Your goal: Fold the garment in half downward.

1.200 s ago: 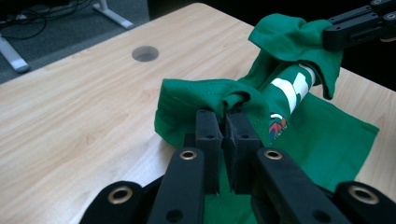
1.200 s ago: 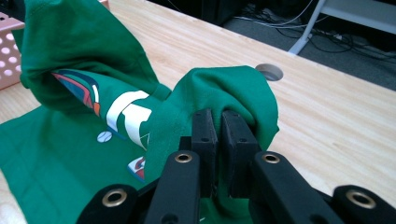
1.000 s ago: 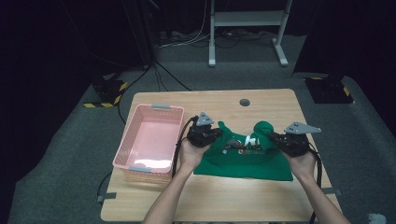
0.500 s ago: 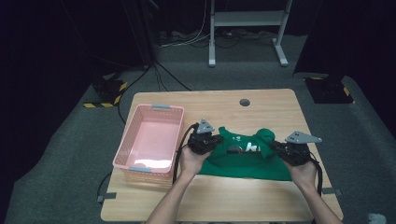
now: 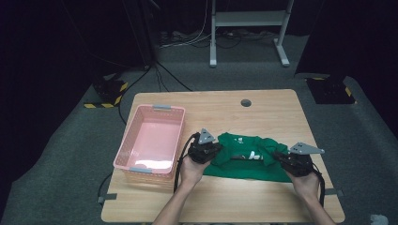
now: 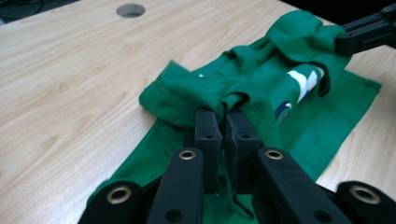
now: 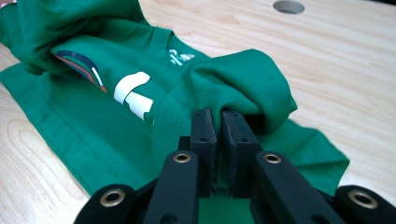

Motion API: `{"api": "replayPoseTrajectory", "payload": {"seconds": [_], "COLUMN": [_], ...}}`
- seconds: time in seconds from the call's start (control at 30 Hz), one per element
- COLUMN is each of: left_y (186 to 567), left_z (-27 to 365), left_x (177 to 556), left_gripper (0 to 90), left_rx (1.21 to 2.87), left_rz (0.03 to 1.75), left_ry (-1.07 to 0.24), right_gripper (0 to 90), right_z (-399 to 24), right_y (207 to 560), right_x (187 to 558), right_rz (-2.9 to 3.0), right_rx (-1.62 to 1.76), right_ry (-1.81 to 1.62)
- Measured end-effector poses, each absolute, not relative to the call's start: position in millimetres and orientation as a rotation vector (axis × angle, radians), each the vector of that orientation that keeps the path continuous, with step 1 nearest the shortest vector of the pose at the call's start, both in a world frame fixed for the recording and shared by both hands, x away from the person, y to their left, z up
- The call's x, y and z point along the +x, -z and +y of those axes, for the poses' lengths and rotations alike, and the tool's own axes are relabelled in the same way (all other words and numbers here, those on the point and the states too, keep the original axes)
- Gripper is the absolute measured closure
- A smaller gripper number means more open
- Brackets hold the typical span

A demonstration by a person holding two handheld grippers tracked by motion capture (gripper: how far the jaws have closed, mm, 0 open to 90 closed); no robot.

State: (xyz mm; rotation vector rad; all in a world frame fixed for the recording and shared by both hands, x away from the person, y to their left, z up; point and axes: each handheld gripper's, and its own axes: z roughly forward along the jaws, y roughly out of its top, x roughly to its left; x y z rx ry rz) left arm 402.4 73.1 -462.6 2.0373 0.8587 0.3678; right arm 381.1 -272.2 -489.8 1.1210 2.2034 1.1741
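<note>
At the far left of the worktop [image 5: 281,112] stands a pink basket [image 5: 123,154], with nothing visible inside it and well within reach of a trailing sleeve. Just right of it, the left gripper [image 5: 205,149] has its jaws pinched nearly together on a bunched fold of the green shirt [image 5: 244,164], which lies half folded across the near middle of the worktop. In the left gripper view the jaws hold only a thin ridge of cloth at the fold's edge [image 6: 229,100]; a pull outward could slide that ridge free, and the upper layer would slump back over the lower one.

Between the two grips the cloth hangs slack and rumpled, so the fold may land crooked or trap a crease over the white print [image 7: 133,93] if the hands set down unevenly.

At the right, the right gripper [image 5: 287,159] is likewise clamped almost fully on a rolled hump of shirt [image 7: 243,84]. That hump looks several layers thick; if only the outer layers are caught, the inner ones could drop out and spoil the fold.
</note>
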Motion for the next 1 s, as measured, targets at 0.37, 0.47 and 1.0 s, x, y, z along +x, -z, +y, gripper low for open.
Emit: {"api": "replayPoseTrajectory", "payload": {"seconds": [0.37, 0.47, 1.0], "left_y": [496, 502, 509], "left_z": [72, 73, 76], "left_x": [397, 398, 401], "left_gripper": [80.9, 77.2, 40.2], "left_rx": [2.088, 2.093, 1.988], "left_rz": [0.966, 1.004, 1.128], "left_ry": [-0.352, -0.347, -0.372], "right_gripper": [81.1, 79.2, 50.6], "right_z": [-278, -280, -280], "right_y": [513, 517, 521], "right_x": [373, 373, 377], "right_rz": [2.221, 2.221, 2.163], "right_rx": [1.176, 1.198, 1.27], "right_ry": [-1.108, -1.092, -1.052]}}
